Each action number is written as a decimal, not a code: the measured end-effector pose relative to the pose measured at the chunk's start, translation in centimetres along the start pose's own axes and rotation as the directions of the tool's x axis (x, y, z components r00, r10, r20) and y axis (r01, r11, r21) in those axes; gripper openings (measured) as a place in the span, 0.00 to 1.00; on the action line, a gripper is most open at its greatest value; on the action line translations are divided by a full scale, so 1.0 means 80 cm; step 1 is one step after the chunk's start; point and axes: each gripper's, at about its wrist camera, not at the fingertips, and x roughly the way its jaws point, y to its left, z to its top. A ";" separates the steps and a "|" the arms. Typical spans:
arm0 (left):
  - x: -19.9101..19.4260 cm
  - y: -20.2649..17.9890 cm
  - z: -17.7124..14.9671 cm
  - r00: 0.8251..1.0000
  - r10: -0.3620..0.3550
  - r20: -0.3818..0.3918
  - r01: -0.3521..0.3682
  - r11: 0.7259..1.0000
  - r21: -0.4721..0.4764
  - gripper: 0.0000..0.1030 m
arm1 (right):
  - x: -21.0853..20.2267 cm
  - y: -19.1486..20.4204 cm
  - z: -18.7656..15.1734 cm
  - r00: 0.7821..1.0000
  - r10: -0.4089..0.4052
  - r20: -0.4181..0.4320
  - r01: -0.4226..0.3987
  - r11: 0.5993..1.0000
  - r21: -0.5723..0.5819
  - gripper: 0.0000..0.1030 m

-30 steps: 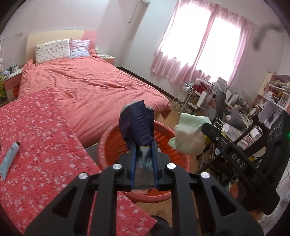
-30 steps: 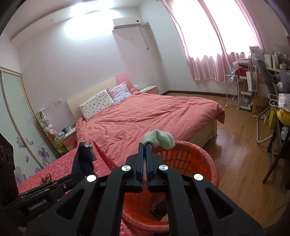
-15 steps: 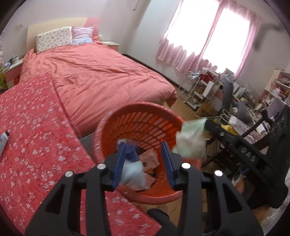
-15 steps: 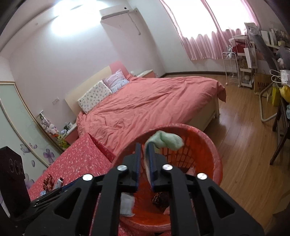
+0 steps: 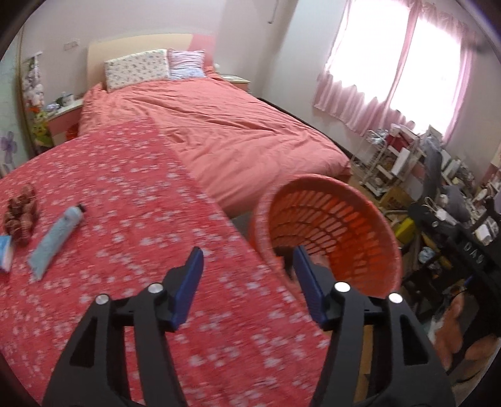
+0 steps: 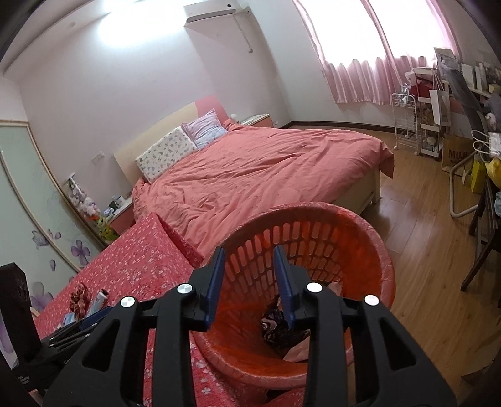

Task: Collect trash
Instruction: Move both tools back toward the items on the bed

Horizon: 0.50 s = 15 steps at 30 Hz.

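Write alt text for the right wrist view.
The right gripper, jaws opening and empty, points into an orange basket with crumpled trash at its bottom. The basket stands beside a red floral tablecloth, with a pink bed behind.

Bright daylight from the pink-curtained window point(image 5: 404, 62), blown out to near white in both views. Glare also on the wall point(image 6: 125, 34) beside the air conditioner point(image 6: 213, 11) in the right wrist view. Soft, even light over the bed point(image 5: 225, 131); faint shading only. Heavy motion blur across the left wrist view: smeared flower print on the tabletop point(image 5: 131, 203), soft edges on the orange basket point(image 5: 332, 231). Right wrist view far sharper. Strong fisheye bending toward the edges, dark vignette in every corner.
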 end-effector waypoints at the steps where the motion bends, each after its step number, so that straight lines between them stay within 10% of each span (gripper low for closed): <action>1: -0.003 0.006 -0.002 1.000 0.018 0.004 -0.018 1.000 -0.003 0.62 | -0.002 0.006 -0.001 1.000 0.000 0.003 0.000 1.000 -0.011 0.40; 15: -0.053 0.116 -0.031 0.979 0.203 0.030 -0.199 0.975 -0.094 0.70 | 0.004 0.073 -0.018 0.999 0.039 -0.024 -0.042 0.988 -0.149 0.49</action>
